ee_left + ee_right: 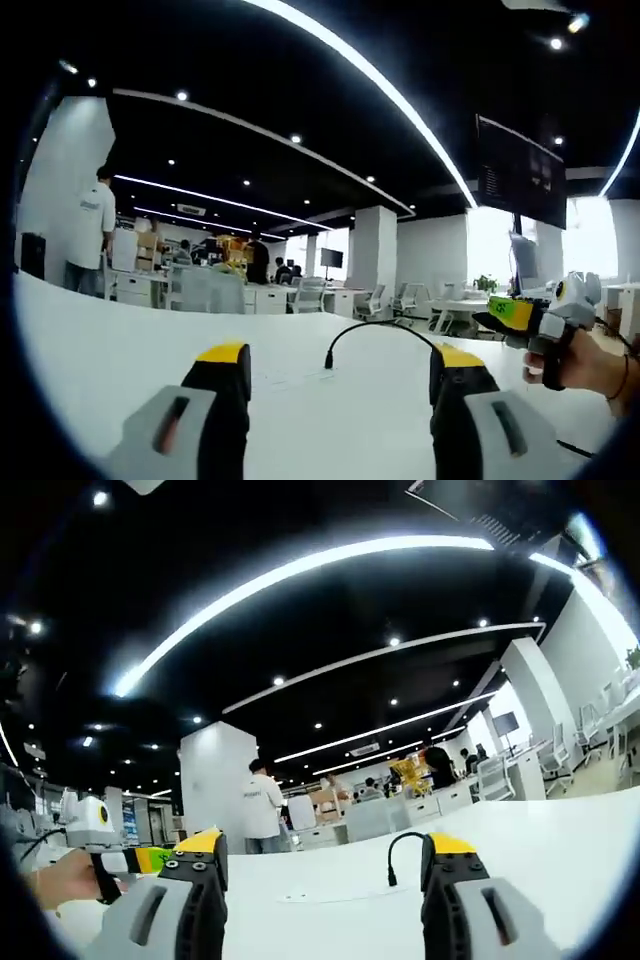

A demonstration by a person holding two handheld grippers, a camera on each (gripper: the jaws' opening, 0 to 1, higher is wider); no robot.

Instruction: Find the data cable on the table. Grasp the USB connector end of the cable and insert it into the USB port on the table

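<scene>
A thin black data cable [380, 327] arches above the white table [120, 360], and its free end [328, 363] points down toward the tabletop. My left gripper [340, 362] stands open with nothing between its yellow-tipped jaws; the cable's end sits in the gap ahead of them. A hand holds my right gripper [505, 314] at the right edge of the left gripper view. In the right gripper view the cable [400, 838] curves beside the right jaw. My right gripper [325, 852] is open and empty. The left gripper [135, 860] enters from the left.
The white table [560, 850] stretches far ahead. Beyond it are office desks [270, 297], chairs [310, 295], monitors and white pillars [375, 255]. A person in a white shirt [92, 230] stands at the far left, and others sit further back.
</scene>
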